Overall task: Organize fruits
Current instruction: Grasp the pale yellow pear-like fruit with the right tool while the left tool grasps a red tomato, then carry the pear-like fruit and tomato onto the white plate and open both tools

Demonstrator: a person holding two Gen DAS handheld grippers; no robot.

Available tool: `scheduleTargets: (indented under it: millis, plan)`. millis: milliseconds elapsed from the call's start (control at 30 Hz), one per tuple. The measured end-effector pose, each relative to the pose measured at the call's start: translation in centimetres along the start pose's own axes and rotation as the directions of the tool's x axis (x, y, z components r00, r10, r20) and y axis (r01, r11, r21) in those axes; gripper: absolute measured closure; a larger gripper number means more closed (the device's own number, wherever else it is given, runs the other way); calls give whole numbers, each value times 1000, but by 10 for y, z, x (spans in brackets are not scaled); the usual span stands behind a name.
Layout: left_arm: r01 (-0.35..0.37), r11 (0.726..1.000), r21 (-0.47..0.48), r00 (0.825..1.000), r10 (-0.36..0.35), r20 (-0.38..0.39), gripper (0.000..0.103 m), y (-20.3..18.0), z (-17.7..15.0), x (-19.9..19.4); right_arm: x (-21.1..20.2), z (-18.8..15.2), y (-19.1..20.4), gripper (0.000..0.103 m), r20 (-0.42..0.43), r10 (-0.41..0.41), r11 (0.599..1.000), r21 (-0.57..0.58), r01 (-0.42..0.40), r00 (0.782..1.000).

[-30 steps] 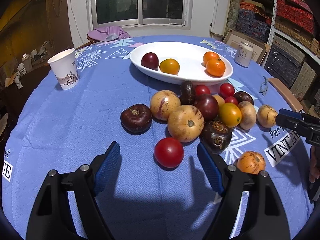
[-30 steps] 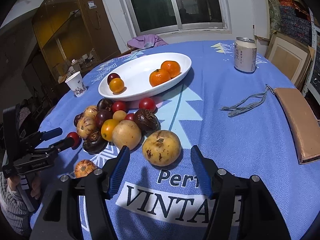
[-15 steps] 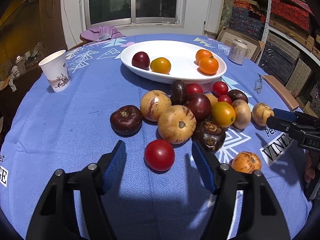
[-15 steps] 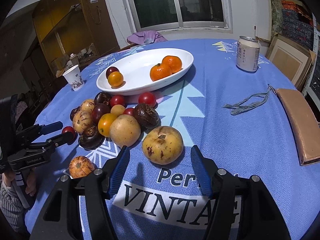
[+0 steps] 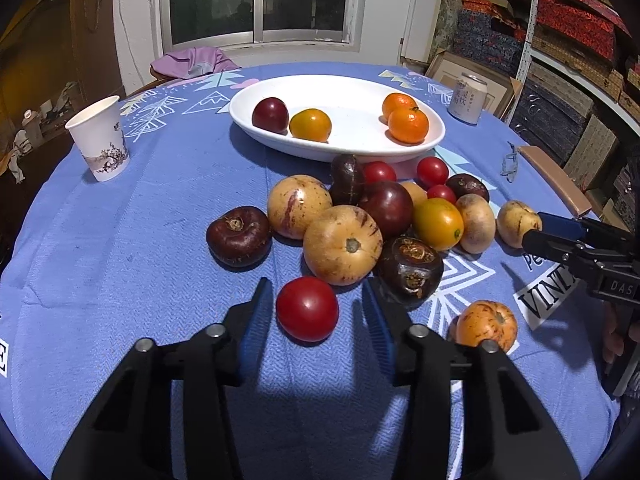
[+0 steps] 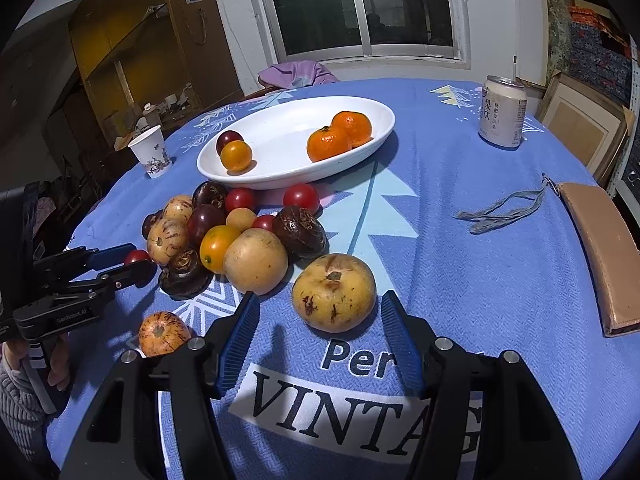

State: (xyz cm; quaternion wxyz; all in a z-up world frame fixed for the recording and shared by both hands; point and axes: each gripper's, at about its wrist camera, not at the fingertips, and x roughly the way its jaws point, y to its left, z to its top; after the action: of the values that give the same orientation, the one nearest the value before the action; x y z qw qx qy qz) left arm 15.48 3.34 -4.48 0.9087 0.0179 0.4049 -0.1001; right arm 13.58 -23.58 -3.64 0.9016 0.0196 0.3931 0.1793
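Note:
A pile of several fruits lies on the blue cloth in front of a white oval bowl (image 5: 434, 138) that holds a dark plum, a yellow fruit and two oranges. My left gripper (image 5: 316, 304) is open, its blue pads on either side of a red tomato (image 5: 307, 308) on the cloth, with small gaps. My right gripper (image 6: 320, 316) is open around a yellow spotted fruit (image 6: 334, 297), not touching it. The bowl (image 6: 376, 136) and the left gripper (image 6: 132, 258) also show in the right wrist view.
A paper cup (image 5: 100, 144) stands at the far left. A drink can (image 6: 502, 117) stands at the far right, with a grey cord (image 6: 500, 212) and a tan pouch (image 6: 604, 248) nearer. A striped orange fruit (image 5: 486, 324) lies alone near the front.
My left gripper has moved forward and narrowed, so the red tomato now sits between its pads. My right gripper has moved closer to the yellow spotted fruit.

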Motion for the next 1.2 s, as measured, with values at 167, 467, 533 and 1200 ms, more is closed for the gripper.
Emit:
scheduleTargets:
  millis: [167, 467, 533, 1200]
  plan:
    - [0, 1000, 7, 1000, 0, 0, 59, -2, -1, 0, 1, 0, 0, 39, 0, 1, 1000, -2, -1, 1000]
    - [7, 1000, -11, 1000, -7, -6, 72, 2, -2, 0, 4, 4, -5, 58, -5, 11, 1000, 19, -11, 1000]
    - [4, 1000, -1, 1000, -4, -6, 72, 0, -2, 0, 5, 4, -3, 58, -5, 3, 1000, 6, -3, 1000]
    - [-3, 1000, 3, 1000, 3, -18, 72, 0, -4, 1, 9, 4, -4, 57, -21, 12, 1000, 7, -12, 1000]
